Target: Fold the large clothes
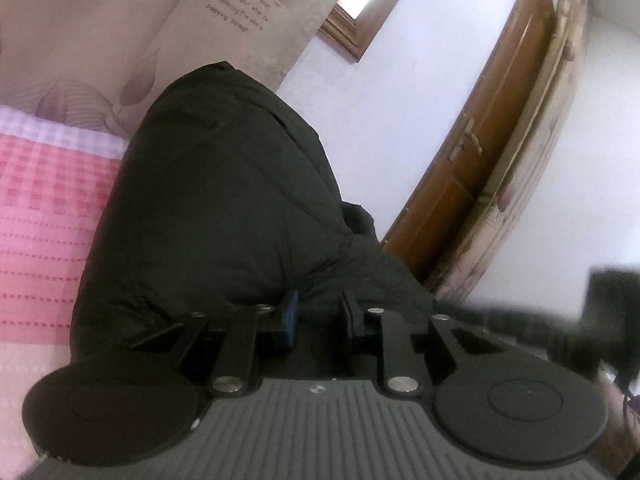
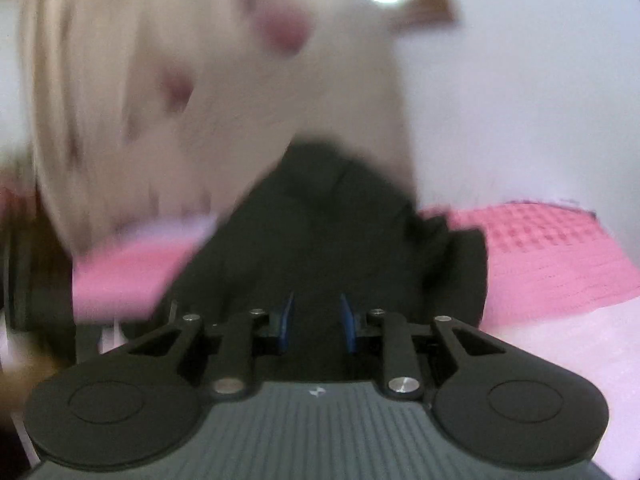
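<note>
A large dark padded garment (image 1: pixel 224 200) lies bunched on a pink checked bed cover (image 1: pixel 48 208). My left gripper (image 1: pixel 318 316) sits right against the garment's near edge, its blue-padded fingers a small gap apart with dark cloth between and in front of them; whether they pinch it is unclear. In the blurred right wrist view the same dark garment (image 2: pixel 340 232) lies ahead on the pink cover (image 2: pixel 552 256). My right gripper (image 2: pixel 316 320) is at the garment's near edge, fingers slightly apart, cloth seen between them.
A floral curtain (image 1: pixel 120 32) hangs behind the bed. A white wall (image 1: pixel 380 120), a framed window (image 1: pixel 360 12) and a brown wooden door (image 1: pixel 492 140) are to the right. A dark blurred object (image 1: pixel 608 312) sits at the far right.
</note>
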The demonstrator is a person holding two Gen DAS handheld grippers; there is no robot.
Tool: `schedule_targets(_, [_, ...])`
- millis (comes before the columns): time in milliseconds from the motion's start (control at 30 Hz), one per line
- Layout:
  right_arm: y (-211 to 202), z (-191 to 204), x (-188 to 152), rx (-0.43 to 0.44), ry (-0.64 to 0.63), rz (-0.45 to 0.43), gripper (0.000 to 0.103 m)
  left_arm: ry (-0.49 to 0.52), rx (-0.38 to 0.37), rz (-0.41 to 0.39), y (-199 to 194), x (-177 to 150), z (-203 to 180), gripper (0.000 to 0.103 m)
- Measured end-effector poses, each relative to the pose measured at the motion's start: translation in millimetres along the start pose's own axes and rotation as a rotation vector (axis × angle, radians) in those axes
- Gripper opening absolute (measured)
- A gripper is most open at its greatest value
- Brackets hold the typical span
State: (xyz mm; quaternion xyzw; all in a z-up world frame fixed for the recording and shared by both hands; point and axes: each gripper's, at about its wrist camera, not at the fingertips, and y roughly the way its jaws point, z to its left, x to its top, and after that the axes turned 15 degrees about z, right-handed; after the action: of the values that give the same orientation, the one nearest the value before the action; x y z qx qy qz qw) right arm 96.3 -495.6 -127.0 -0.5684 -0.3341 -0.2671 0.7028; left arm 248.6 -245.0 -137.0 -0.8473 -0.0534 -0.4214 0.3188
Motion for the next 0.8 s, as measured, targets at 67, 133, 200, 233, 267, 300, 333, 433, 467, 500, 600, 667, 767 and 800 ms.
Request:
schedule_targets(67, [8,6,-15,-0.061,-0.017,0.029,0.024,-0.007,0.012,0.005,-2,-2,3,0.017])
schedule_targets(133, [20,6,-22,-0.072,0.005,0.049,0.024,-0.024,0.031,0.014,0,-2,9,0.012])
schedule_targets(200, [28,11,-24,-0.083,0.011,0.050,0.024,-0.042,0.020,0.014,-3,-2,13,0.012])
schedule_targets(233, [32,11,-22,-0.088,0.009,0.055,0.024,-0.049,0.040,0.013,-6,-1,10,0.010])
schedule_targets(267, [30,11,-22,-0.089,0.014,0.059,0.024,-0.054,0.053,0.010,-11,1,5,0.011])
schedule_targets(300, [31,9,-22,-0.085,0.023,0.060,0.024,-0.042,0.041,0.001,-17,2,-1,0.012])
schedule_targets(333, [31,8,-23,-0.080,0.024,0.056,0.024,-0.025,0.036,-0.013,-23,2,-8,0.029])
schedule_targets(433, [30,6,-23,-0.073,0.030,0.048,0.024,0.030,-0.042,-0.035,-30,0,-28,0.037])
schedule_targets(467, [30,9,-22,-0.072,0.031,0.045,0.024,0.055,-0.063,-0.032,-28,0,-34,0.037])
schedule_targets(500, [30,9,-25,-0.070,0.034,0.042,0.024,0.082,-0.076,-0.016,-23,-1,-39,0.037])
schedule_targets(600, [29,9,-27,-0.062,0.039,0.035,0.024,0.070,-0.095,0.087,0,-8,-33,0.038])
schedule_targets(667, [28,7,-28,-0.045,0.053,0.035,0.024,0.031,-0.089,0.091,9,-16,-19,0.027])
schedule_targets(767, [17,-6,-22,0.029,0.094,0.046,0.024,-0.112,-0.106,0.116,15,-21,9,0.011])
schedule_targets(800, [7,-12,-14,0.057,0.133,0.036,0.025,-0.140,-0.125,0.125,16,-20,14,0.011])
